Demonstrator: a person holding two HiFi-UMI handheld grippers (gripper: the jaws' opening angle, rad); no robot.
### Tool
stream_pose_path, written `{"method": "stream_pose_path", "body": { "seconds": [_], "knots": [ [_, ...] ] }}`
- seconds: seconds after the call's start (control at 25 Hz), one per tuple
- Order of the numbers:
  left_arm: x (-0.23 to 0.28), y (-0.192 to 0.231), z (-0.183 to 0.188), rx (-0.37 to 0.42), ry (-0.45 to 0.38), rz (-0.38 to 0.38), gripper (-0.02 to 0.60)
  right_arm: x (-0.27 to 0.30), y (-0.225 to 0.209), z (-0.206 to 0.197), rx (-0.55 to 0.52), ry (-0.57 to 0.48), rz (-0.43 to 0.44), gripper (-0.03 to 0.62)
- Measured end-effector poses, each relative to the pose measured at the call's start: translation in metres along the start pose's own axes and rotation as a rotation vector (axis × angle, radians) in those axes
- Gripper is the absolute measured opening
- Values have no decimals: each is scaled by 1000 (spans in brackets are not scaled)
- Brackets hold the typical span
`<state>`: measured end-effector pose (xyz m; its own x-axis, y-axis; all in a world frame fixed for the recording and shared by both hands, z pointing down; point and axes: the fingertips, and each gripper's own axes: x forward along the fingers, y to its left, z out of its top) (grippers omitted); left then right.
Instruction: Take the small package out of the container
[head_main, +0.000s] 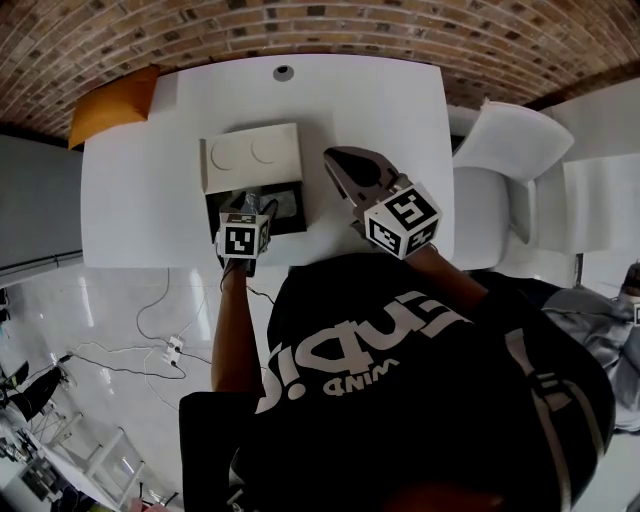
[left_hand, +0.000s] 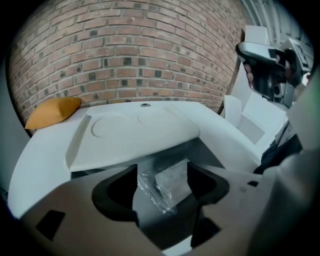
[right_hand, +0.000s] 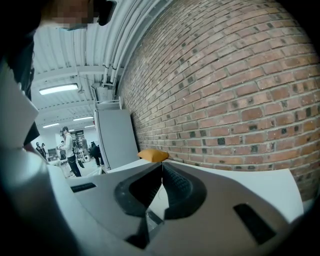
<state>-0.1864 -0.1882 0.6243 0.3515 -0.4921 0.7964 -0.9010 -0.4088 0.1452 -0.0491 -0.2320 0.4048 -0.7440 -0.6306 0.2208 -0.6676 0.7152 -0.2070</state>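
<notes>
Right gripper (right_hand: 161, 169) nearest, raised, clenched on nothing; left gripper (left_hand: 162, 175) at container (head_main: 295, 222).
Left jaws spread astride small package (left_hand: 167, 182), not gripping; package inside container, below white lid's (head_main: 250, 157) near edge; open table (head_main: 390, 100) rightward.

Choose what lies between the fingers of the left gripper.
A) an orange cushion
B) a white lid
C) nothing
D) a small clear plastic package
D: the left gripper view shows the small clear plastic package lying between the open fingers of the left gripper.
</notes>
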Motion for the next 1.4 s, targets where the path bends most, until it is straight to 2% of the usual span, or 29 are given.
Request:
{"method": "stream_pose_path", "body": {
  "seconds": [0.44, 0.64, 1.08, 1.4],
  "knots": [
    [23, 3, -12, 24, 87, -52, 314, 4, -4, 0, -1, 9, -13, 0],
    [33, 0, -19, 60, 123, -60, 314, 5, -7, -1, 1, 11, -22, 0],
    [46, 2, -26, 111, 124, -32, 314, 5, -16, -3, 14, 17, -47, 0],
    [45, 5, -26, 112, 126, -10, 313, 6, -15, -5, 22, 17, -49, 0]
  ]
}}
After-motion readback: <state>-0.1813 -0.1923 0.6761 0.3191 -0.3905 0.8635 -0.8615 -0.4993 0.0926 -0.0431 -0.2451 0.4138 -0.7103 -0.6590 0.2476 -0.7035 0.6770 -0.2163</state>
